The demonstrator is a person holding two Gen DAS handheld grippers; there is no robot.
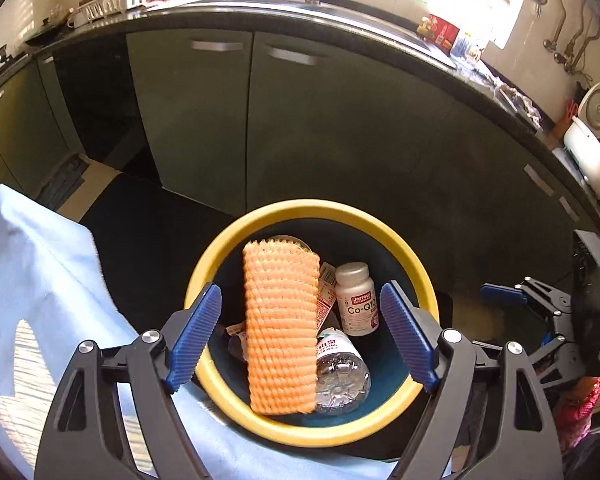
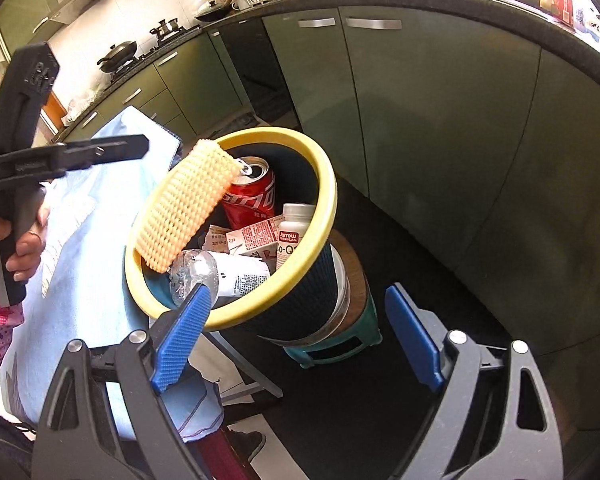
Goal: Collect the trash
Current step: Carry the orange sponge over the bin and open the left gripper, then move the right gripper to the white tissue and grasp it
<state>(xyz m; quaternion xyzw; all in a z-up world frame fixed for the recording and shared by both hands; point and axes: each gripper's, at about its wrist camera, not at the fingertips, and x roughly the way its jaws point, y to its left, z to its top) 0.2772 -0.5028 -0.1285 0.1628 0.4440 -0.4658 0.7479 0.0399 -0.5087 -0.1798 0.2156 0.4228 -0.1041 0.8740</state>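
Below the left gripper [image 1: 300, 334], the orange foam net [image 1: 281, 330] covers most of the soda can [image 2: 252, 196] and part of the water bottle [image 1: 340, 376]. The bin [image 1: 312, 210] rim hides the supplement bottle [image 2: 294, 232] base beyond the right gripper [image 2: 300, 320].

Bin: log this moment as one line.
bin: on stool, beside blue cloth | foam net: lying across rim, not gripped | inside: can, white bottle, clear bottle, carton | left tongs: open above bin | right tongs: open, empty

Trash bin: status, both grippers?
Left gripper open over bin, nothing between pads. Right gripper open, empty, beside it. Orange foam net lies atop bottle, can, carton. Nothing in the way.
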